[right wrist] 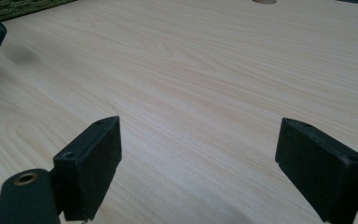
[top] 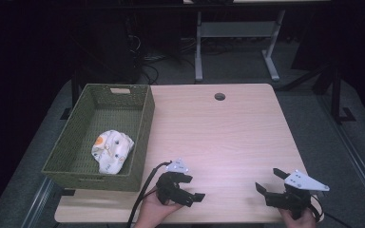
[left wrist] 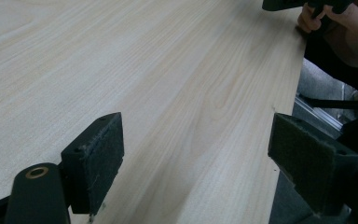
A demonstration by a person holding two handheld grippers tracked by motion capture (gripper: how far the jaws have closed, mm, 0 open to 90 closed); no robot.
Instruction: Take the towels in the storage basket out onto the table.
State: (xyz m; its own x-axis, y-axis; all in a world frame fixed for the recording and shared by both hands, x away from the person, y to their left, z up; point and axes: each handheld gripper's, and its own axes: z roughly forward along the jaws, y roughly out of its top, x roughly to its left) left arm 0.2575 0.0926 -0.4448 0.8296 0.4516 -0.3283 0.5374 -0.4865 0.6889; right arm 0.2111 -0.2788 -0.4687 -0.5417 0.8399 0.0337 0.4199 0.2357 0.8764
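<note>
A green woven basket [top: 142, 124] stands at the table's left edge with a white patterned cloth bundle [top: 112, 150] lying inside it. My left gripper [top: 193, 187] rests near the table's front edge, just right of the basket, jaws wide apart and empty. In its own view the left gripper [left wrist: 196, 154] shows bare wood between its pads. My right gripper [top: 270, 180] sits at the front right corner, also open. Nothing lies between the jaws of the right gripper [right wrist: 198, 163] in its own view.
The light wooden table [top: 218, 137] has a round cable hole [top: 219, 96] near its far edge. Beyond it stand a white desk frame [top: 237, 38] and cables on a dark floor. A corner of the basket [right wrist: 23, 7] appears at the top left of the right gripper view.
</note>
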